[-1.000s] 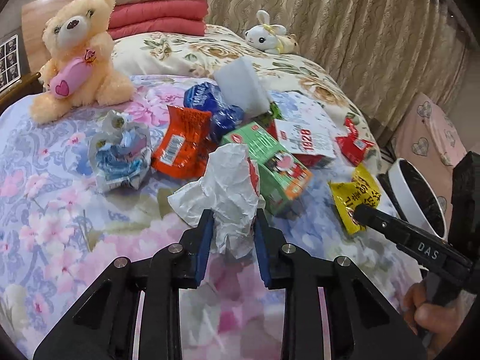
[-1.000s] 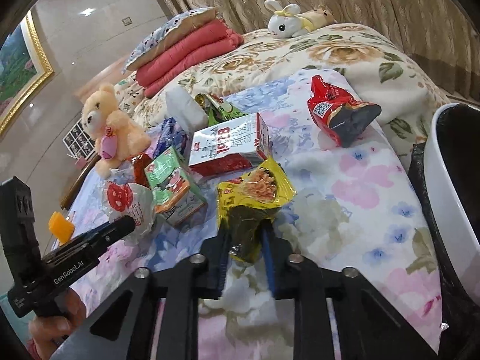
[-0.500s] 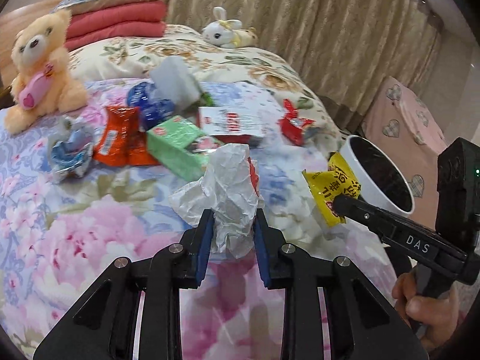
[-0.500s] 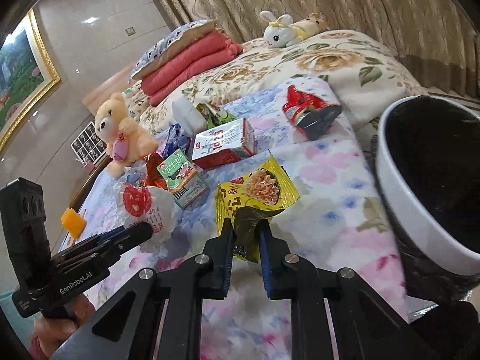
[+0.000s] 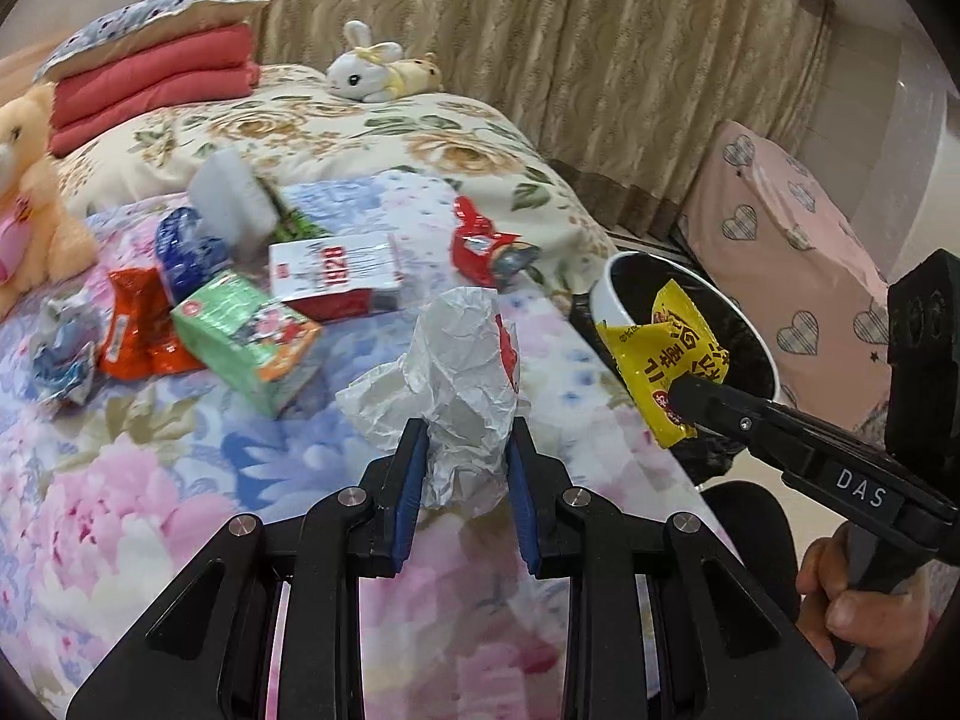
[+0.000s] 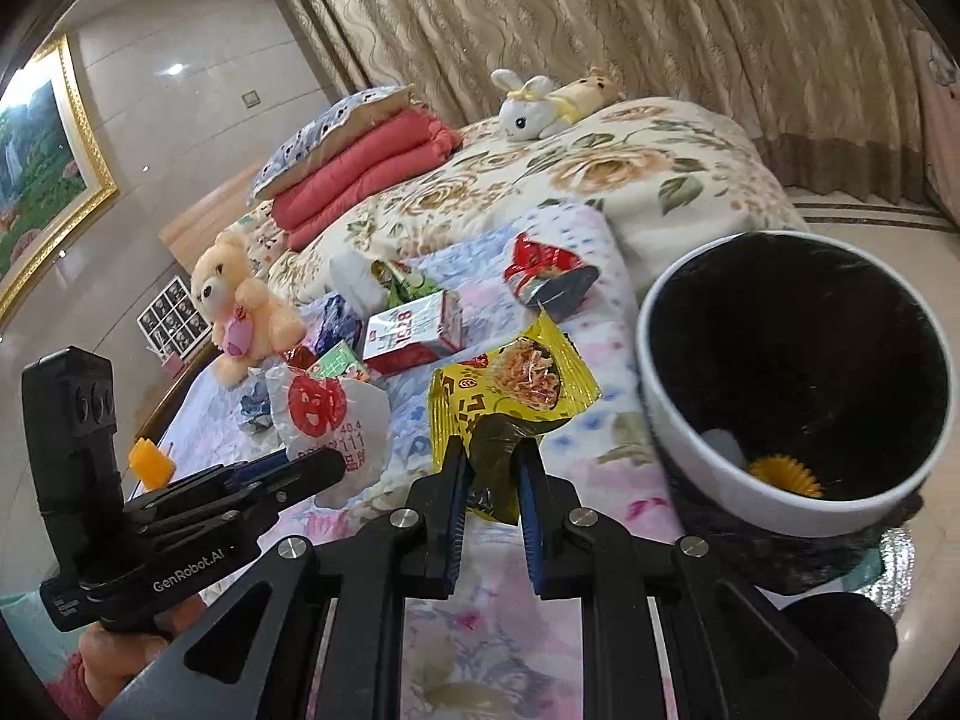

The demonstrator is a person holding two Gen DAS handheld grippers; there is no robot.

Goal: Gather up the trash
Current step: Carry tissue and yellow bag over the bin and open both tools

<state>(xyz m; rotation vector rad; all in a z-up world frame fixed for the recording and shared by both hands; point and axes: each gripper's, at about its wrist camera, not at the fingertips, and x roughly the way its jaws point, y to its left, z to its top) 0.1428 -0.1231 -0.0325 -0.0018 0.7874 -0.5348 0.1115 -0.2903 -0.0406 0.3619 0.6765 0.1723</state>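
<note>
I have the crumpled white wrapper [image 5: 462,384] pinched between the blue pads of my left gripper [image 5: 465,468], lifted clear of the bedspread and short of the trash bin [image 5: 606,300], which stands on the floor just off the bed's edge. I grip it low on the crumple so the loose paper stands up above the jaws, not trailing on the cover. My right gripper [image 6: 489,489] is clamped on the bottom corner of the yellow snack packet [image 6: 510,384], and from the left wrist view that packet hangs right at the bin's white rim, nearer the bin than the wrapper is. I hold it by one corner so it should fall freely once the jaws open over the dark opening.

The bin already has a pale piece and something yellow at its bottom. Farther from the bin, on the flowered bedspread [image 5: 150,480], the uncollected litter lies bunched: the red foil packet [image 5: 483,246] closest to it, then the white and red carton [image 5: 336,273], the green box [image 5: 246,336] and the orange wrapper [image 5: 135,330]. Farthest from the bin sits the teddy bear [image 6: 237,306], which I judge is no trash.
</note>
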